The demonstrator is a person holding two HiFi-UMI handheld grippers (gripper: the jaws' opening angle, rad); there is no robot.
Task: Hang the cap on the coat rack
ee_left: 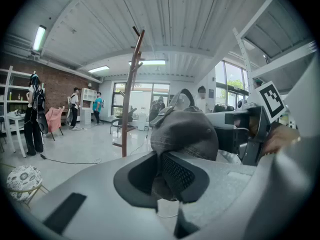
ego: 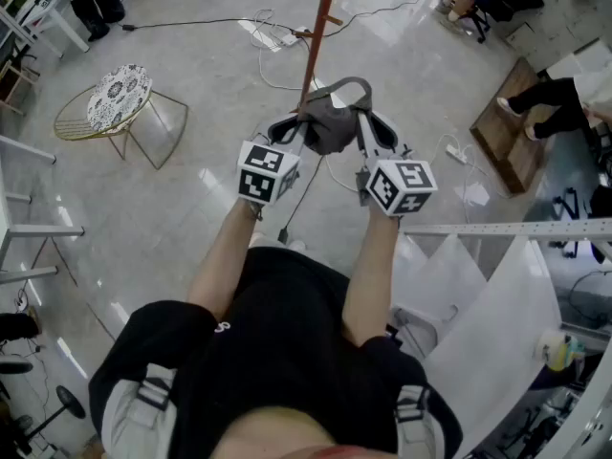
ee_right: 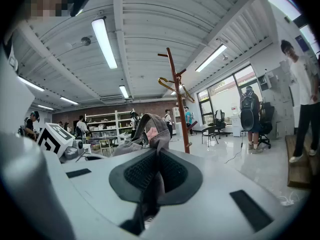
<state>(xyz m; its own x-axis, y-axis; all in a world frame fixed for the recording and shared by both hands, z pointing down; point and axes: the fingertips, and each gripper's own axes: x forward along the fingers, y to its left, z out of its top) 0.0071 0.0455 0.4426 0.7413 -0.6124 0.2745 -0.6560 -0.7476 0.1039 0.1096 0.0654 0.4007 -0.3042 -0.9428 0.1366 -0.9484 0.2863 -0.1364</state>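
A grey cap (ego: 330,122) hangs between my two grippers, held up in front of the brown coat rack (ego: 317,29). My left gripper (ego: 295,140) is shut on the cap's left side; in the left gripper view the cap (ee_left: 185,134) bulges just past the pads, with the rack pole (ee_left: 130,89) behind it. My right gripper (ego: 364,138) is shut on the cap's right edge, and the cap's fabric and strap (ee_right: 150,129) rise from its jaws. The rack (ee_right: 179,101) stands beyond with its pegs at the top.
A round patterned wire chair (ego: 120,103) stands on the floor at the left. Cables and a power strip (ego: 277,36) lie near the rack's base. A white table (ego: 497,304) and metal frame are at the right. People stand and sit in the background.
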